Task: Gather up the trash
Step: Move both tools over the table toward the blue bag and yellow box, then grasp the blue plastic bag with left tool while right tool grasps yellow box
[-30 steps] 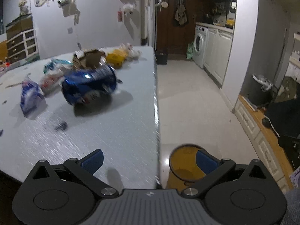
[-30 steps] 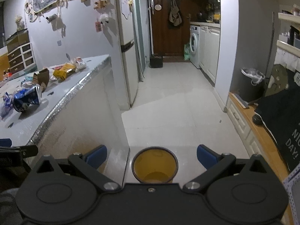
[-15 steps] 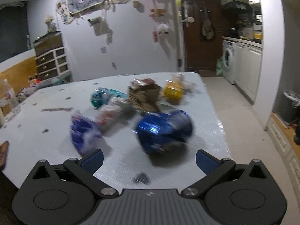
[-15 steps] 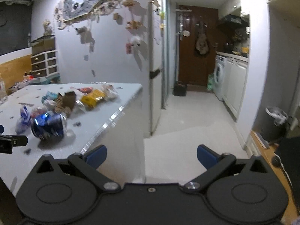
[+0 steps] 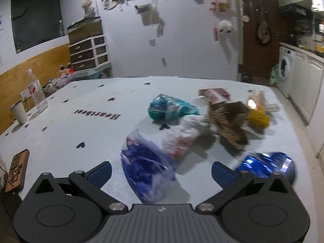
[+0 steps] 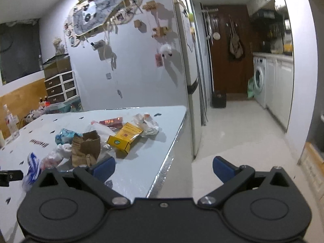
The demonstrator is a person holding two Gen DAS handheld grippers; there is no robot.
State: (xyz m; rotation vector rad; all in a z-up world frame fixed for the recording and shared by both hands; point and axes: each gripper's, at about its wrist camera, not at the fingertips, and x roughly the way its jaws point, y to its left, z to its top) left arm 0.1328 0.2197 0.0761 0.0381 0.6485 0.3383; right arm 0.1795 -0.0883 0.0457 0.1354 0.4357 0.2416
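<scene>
our left gripper [image 5: 161, 169] has swung away from the floor and the table edge, and it now faces the litter pile with its blue-padded fingers spread wide and nothing between them. the crumpled blue-and-clear plastic wrapper [image 5: 146, 167] now sits low in the centre of the left wrist frame, right between the open fingers, while the dented shiny blue can [image 5: 267, 165], which filled the middle half a second ago, has slid to the lower right behind the right pad. we judge the wrapper is the next pick. the torn brown cardboard piece [image 5: 229, 124] and the flat yellow carton [image 6: 124, 136] lie further up the pale table [image 5: 81, 121]. our right gripper [image 6: 163, 167] has lifted from the floor view; it hangs open and empty past the table's corner, lower centre of its frame. no bin shows now, so we must turn back after grasping.
</scene>
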